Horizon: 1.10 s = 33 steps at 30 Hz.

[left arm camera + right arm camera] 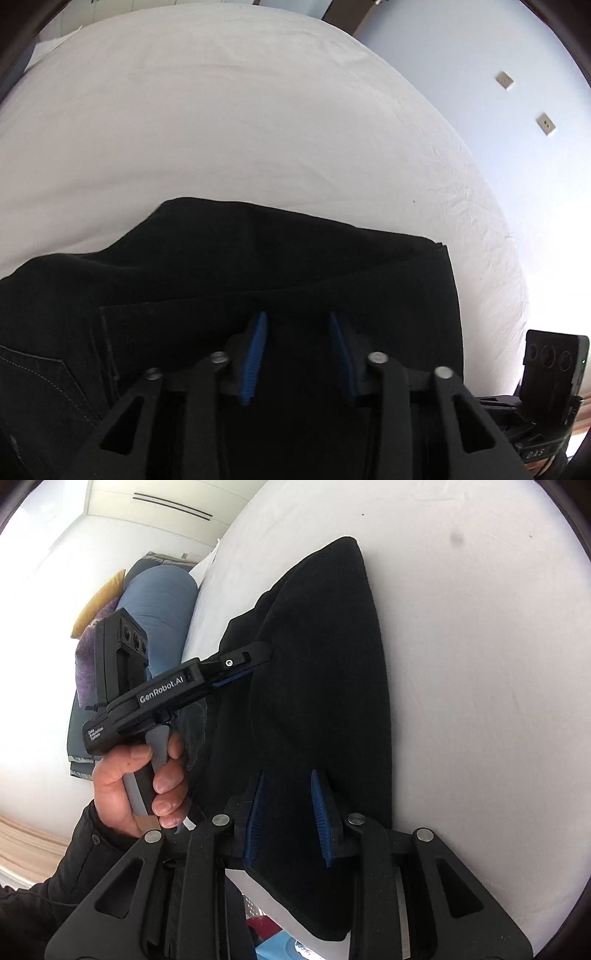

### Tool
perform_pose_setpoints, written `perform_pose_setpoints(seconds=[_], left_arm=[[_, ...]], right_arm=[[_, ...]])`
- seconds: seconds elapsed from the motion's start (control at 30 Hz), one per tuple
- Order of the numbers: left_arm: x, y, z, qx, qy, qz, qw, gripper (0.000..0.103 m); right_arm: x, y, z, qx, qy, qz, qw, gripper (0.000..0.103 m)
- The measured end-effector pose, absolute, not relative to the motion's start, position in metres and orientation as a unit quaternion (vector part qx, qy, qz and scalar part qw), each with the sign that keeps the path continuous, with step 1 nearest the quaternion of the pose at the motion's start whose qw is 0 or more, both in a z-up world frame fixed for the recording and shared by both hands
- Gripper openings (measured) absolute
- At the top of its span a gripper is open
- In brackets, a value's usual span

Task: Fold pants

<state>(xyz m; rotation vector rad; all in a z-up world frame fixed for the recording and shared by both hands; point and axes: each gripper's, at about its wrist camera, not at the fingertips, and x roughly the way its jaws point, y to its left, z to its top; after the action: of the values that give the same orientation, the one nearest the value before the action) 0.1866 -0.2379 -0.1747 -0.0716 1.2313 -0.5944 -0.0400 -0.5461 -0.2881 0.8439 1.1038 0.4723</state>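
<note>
Left wrist view: left gripper (298,321) spread apart over black pants (258,266) on white bed sheet (221,129). Right gripper (288,779) likewise spread, straddling pants edge.

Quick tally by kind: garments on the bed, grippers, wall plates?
pants: 1
gripper: 2, left gripper and right gripper
wall plates: 2
Total: 5
</note>
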Motion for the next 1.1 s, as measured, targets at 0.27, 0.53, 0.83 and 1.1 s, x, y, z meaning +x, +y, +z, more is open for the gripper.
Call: perform_pose_setpoints(seconds=[0.27,0.53,0.83,1.1], left_arm=[[0.171,-0.122,-0.173,-0.154,0.554,-0.246,0.781,0.004],[0.09,-0.167,-0.144,-0.131,0.534,-0.33,0.767,0.045],[0.086,-0.081,-0.182,-0.217,0.541,-0.275,0.765,0.003],[0.049,0.004,-0.132,-0.28,0.452,-0.226,0.816,0.064]], right_arm=[[-0.061,-0.546,-0.251,0.375,0.483,0.244,0.752,0.028],[-0.064,-0.519,-0.256,0.381,0.489,0.276,0.734,0.028],[-0.087,-0.554,-0.273,0.385,0.521,0.176,0.742,0.024],[-0.066,-0.508,-0.222,0.394,0.478,0.273,0.736,0.025]])
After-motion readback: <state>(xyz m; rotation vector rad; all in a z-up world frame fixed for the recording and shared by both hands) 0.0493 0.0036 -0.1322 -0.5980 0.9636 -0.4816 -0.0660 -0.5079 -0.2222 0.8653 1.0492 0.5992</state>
